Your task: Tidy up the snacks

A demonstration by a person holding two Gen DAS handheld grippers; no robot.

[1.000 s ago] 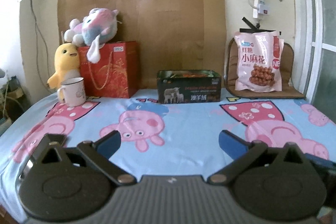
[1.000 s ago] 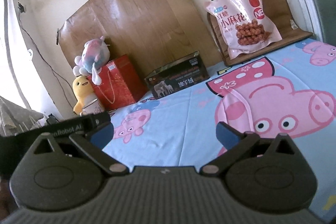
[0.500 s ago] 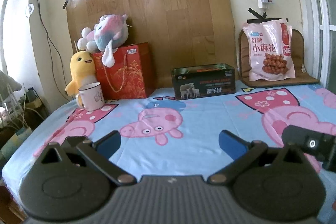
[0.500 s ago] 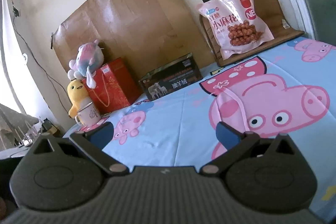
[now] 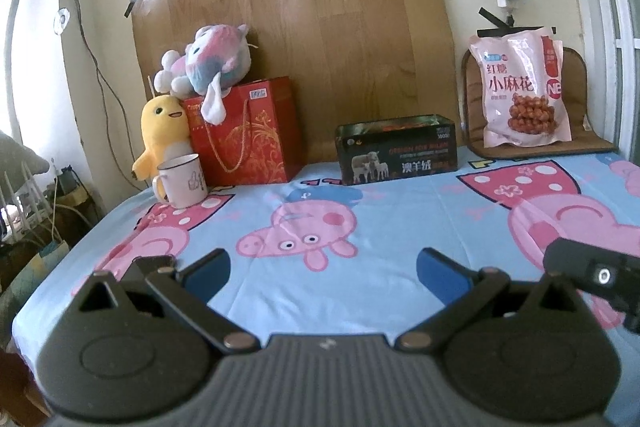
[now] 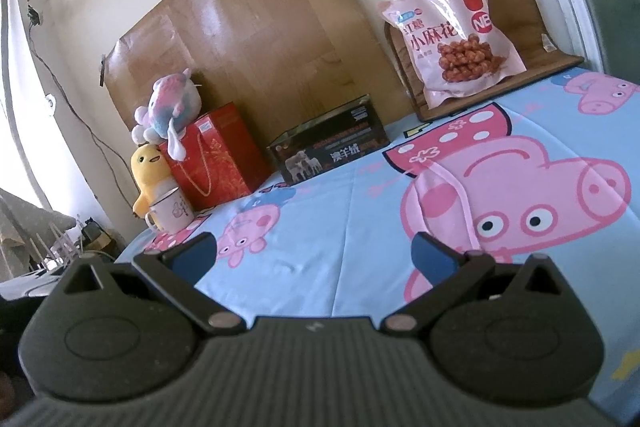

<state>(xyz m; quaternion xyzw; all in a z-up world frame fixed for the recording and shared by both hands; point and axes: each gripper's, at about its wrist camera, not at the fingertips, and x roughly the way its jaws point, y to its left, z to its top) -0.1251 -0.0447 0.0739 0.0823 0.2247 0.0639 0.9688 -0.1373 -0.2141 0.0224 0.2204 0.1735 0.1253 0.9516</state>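
Both grippers (image 5: 323, 269) (image 6: 314, 253): spread wide, empty | pink crinkly snack bag (image 5: 520, 93): right of dark tin box (image 5: 396, 155) | risk: slippery film may be pinched poorly, dropped.

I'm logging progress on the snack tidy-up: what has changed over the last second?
Only the cameras moved. The left gripper backed off and swung left, so the snack bag and dark box look smaller, and the right gripper has come into its view. The right gripper's view pulled back too. Nothing was grasped or released; both jaws stay open and empty, and all items sit where they were.
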